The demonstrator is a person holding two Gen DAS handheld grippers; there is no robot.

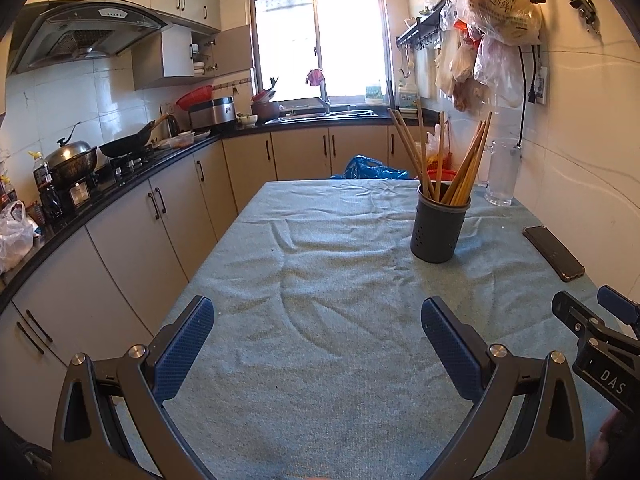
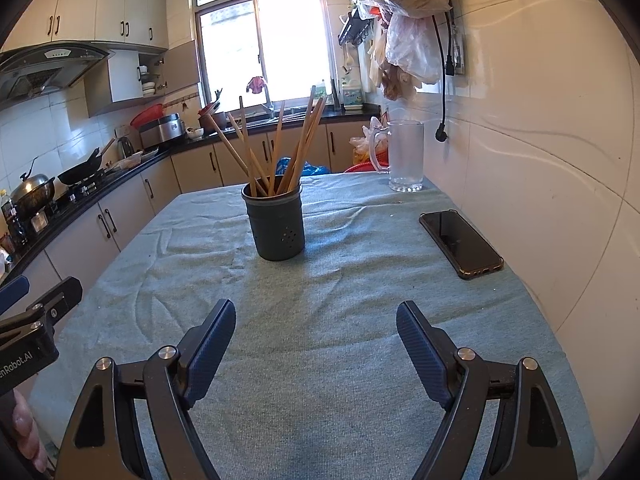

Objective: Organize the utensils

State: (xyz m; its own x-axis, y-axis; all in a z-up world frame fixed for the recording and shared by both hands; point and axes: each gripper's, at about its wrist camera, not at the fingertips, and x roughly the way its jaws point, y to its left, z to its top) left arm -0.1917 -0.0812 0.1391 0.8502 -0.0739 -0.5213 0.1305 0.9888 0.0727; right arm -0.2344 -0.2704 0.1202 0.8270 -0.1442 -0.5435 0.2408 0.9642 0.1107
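A dark grey utensil holder [image 1: 439, 229] stands upright on the table, also in the right wrist view [image 2: 274, 224]. Several wooden chopsticks [image 1: 460, 164] stand in it, fanned out, and show in the right wrist view [image 2: 276, 148] too. My left gripper [image 1: 318, 316] is open and empty, low over the cloth, with the holder ahead to its right. My right gripper [image 2: 316, 318] is open and empty, with the holder ahead slightly left. Each gripper shows at the edge of the other's view, the right one [image 1: 592, 320] and the left one [image 2: 40, 304].
A light blue-green cloth [image 1: 320, 260] covers the table. A black phone [image 2: 460, 242] lies near the right wall. A frosted glass mug [image 2: 404, 156] stands at the far right corner. Kitchen counter and cabinets [image 1: 120, 208] run along the left. Plastic bags [image 2: 404, 12] hang on the wall.
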